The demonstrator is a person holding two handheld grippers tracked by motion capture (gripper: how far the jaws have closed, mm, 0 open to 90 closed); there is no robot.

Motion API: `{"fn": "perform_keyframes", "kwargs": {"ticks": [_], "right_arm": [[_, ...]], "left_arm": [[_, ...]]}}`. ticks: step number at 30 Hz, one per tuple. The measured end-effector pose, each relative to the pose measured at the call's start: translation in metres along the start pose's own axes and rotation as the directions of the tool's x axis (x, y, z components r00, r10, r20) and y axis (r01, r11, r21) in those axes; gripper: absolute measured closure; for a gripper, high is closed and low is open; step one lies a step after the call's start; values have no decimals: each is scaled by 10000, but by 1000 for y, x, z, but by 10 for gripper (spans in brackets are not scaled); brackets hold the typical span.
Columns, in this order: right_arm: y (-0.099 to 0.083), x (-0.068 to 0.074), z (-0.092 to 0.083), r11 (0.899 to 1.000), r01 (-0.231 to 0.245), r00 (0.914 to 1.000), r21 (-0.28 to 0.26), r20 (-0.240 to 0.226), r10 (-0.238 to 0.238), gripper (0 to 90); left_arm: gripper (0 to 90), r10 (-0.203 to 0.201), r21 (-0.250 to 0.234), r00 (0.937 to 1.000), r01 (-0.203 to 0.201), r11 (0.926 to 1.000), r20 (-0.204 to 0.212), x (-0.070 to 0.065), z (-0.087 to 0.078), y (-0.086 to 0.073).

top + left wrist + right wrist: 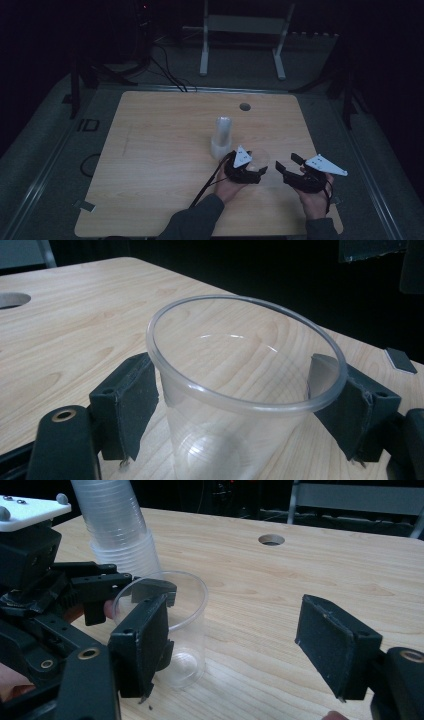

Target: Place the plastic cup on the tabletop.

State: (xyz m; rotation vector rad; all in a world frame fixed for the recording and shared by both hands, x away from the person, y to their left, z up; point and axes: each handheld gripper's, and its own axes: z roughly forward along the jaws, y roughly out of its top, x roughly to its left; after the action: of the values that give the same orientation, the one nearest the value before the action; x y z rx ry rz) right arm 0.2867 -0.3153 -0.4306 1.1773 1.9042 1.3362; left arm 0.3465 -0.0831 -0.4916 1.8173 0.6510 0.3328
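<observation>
A clear plastic cup [261, 158] stands upright on the wooden table [160, 150], just right of a tall stack of clear cups [222, 135]. My left gripper [256, 165] has its jaws on either side of the cup [225, 440]. The pads sit close to its round, unsqueezed wall without pressing it. My right gripper [288, 163] rests a little to the right, open with nothing between its jaws. In the right gripper view [240, 630] the cup [187, 630] and the stack [120, 530] stand to the left, with the left gripper around the cup.
A round hole [244, 106] is cut in the table near its far edge. A white stand [240, 30] and dark cables [165, 70] are on the floor beyond the table. A cable trails from the left gripper to the front edge.
</observation>
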Motion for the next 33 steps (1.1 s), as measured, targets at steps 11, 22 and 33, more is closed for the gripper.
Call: {"fn": "perform_keyframes", "kwargs": {"ticks": [11,22,33], "right_arm": [[0,0,0,10000,8,10000,-5,11,-8,286],[0,0,0,10000,17,10000,-7,10,-17,287],[0,0,-1,10000,21,10000,-13,20,-21,286]], "left_arm": [[147,-158,127,9998,159,9998,-80,1,0,-1],[142,-225,226,9997,226,9995,-20,1,-2,-3],[143,-337,164,9994,335,9993,93,1,-8,-6]]}}
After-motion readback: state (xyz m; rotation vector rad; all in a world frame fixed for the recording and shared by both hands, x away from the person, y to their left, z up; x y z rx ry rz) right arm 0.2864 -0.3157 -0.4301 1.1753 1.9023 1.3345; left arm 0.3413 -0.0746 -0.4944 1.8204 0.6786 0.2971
